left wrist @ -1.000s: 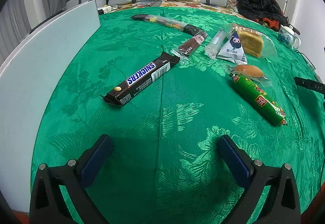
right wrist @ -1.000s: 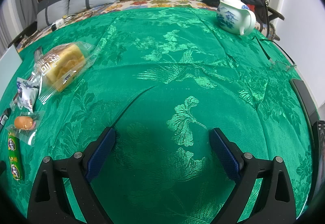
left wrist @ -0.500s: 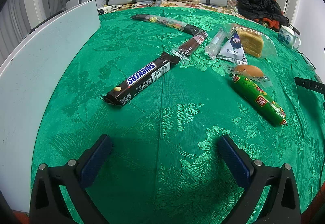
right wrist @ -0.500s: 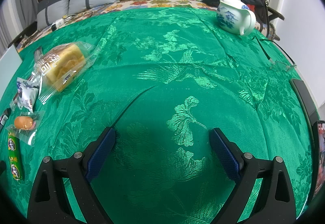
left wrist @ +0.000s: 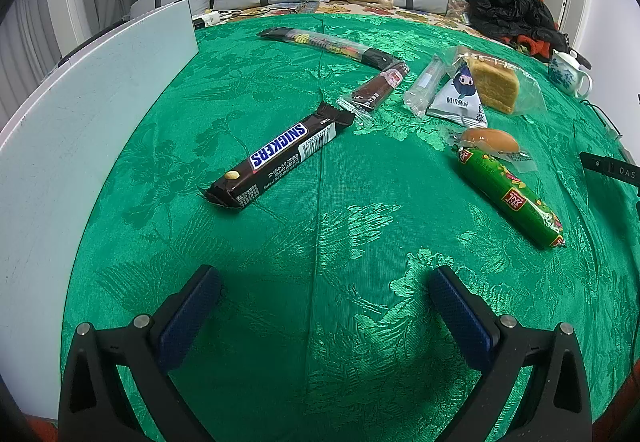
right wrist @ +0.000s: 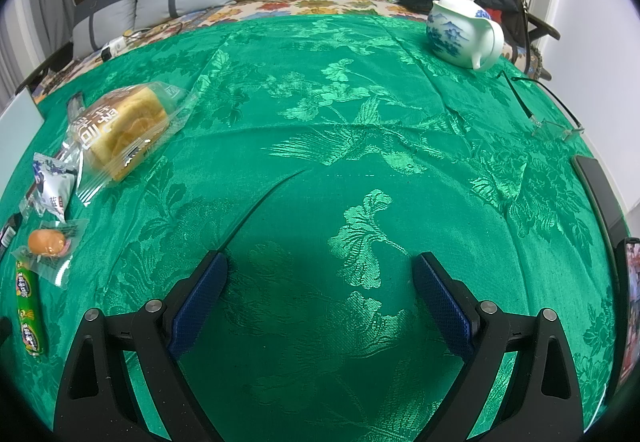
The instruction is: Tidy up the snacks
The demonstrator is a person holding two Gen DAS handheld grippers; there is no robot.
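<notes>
Snickers bar point(left wrist: 280, 157) lies diagonal at mid-worktop, 11 o'clock from the left claw point(left wrist: 320, 302), well apart from it, bare cloth on all sides. Small brown bar point(left wrist: 376, 89) just past its far end at 1 o'clock, near but whether touching can't tell. Long dark stick pack point(left wrist: 332, 43) further out at 12. Clear tube pack point(left wrist: 424, 85), white triangle pouch point(left wrist: 456, 97) and bagged bread slice point(left wrist: 494, 83) clustered at 1–2 o'clock, overlapping. Bagged bun point(left wrist: 488, 141) touching the top of the green sausage point(left wrist: 508, 195) at 2–3 o'clock. White board point(left wrist: 80, 129) runs along the worktop's left edge. Left claw wide open, empty, open green cloth point(left wrist: 320, 242) between fingers.

Right claw point(right wrist: 320, 290) wide open, empty, over bare cloth; snacks all at its 9–10 o'clock near the left edge. Teapot point(right wrist: 464, 31) at 1 o'clock near the far edge, glasses point(right wrist: 556, 127) at 2. Big free area centre and right.
</notes>
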